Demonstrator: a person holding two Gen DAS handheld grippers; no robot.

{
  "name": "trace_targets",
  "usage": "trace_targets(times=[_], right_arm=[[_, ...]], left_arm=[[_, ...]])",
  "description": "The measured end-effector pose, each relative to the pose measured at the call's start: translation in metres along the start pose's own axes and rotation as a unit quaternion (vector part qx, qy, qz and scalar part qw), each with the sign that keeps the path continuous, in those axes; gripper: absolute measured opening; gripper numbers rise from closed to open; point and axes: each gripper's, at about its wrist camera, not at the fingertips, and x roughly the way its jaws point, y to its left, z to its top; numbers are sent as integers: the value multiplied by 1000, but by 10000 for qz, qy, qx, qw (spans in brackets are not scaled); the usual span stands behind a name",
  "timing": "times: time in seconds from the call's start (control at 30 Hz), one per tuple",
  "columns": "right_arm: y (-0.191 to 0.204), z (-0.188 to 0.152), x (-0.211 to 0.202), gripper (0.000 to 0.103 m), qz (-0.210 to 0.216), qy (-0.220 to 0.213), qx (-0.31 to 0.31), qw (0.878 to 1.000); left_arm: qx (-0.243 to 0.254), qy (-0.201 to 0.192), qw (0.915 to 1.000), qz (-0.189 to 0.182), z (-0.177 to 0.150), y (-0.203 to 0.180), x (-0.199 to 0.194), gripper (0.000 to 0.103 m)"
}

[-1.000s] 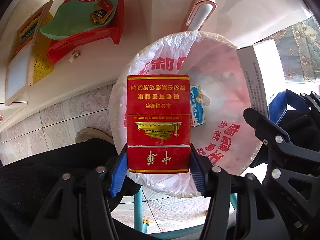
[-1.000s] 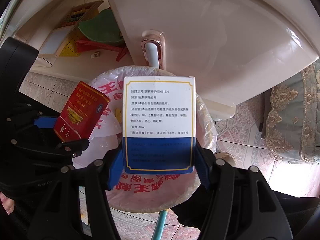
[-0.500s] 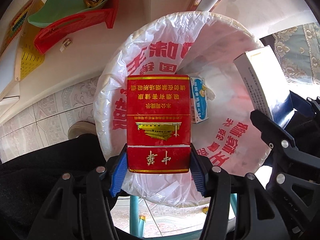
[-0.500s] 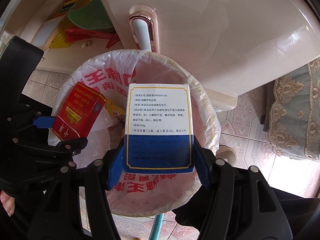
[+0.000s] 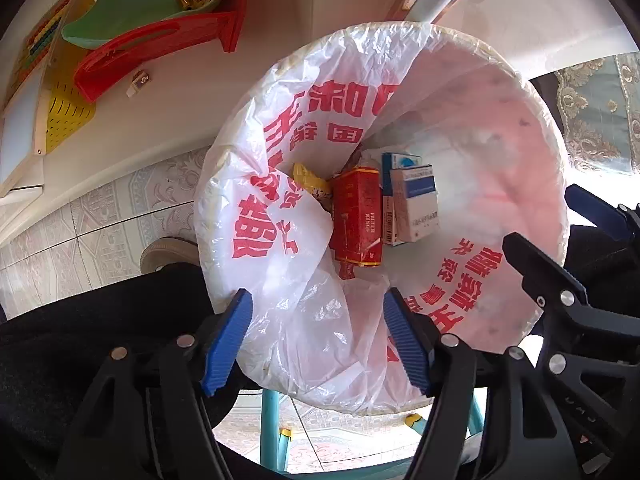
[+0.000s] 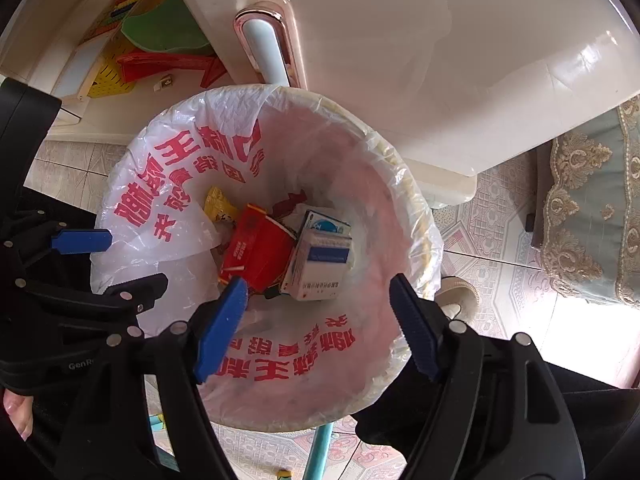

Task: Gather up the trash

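Observation:
A round waste bin with a white plastic liner printed in red (image 5: 328, 108) (image 6: 188, 148) sits below both grippers. At its bottom lie a red cigarette pack (image 5: 358, 216) (image 6: 260, 248), a white and blue medicine box (image 5: 416, 208) (image 6: 320, 264), another small blue and white box (image 5: 394, 160) (image 6: 326, 220) and a yellow wrapper (image 5: 306, 178) (image 6: 218, 202). My left gripper (image 5: 318, 320) is open and empty above the bin's near rim. My right gripper (image 6: 320, 304) is open and empty above the bin; it also shows in the left wrist view (image 5: 556, 240).
A white table top (image 6: 440, 60) with a pink-rimmed leg (image 6: 268, 52) overhangs the bin's far side. A red basket (image 5: 160, 28) with a green tray stands under it. A patterned cloth (image 6: 592, 220) is to the right. The floor is tiled (image 5: 80, 224).
Both grippers have opened. The red cigarette pack and the white and blue box have dropped from them to the bottom of the bin.

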Motion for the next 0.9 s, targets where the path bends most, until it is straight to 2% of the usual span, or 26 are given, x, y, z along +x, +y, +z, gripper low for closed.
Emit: trace_targets(times=[0.37,0.57,0.77,0.9], right_arm=[[-1,0,-3,73,-20,-26,22,10000],[1,-4,-13,73,-83,-132,41,9999],[2,-11,-35,80,-109,-401,73,9991],[0,-15,-51,82,-32,-621,164,9979]], left_arm=[[-14,-45,10000,54,-3,0,-3,68],[-19,-210,9997,83,-9,-2,-12,69],[-131,-625,9978,189,-19,-1,-32,71],[-306,-965,9947,160,-27,3,-51,77]])
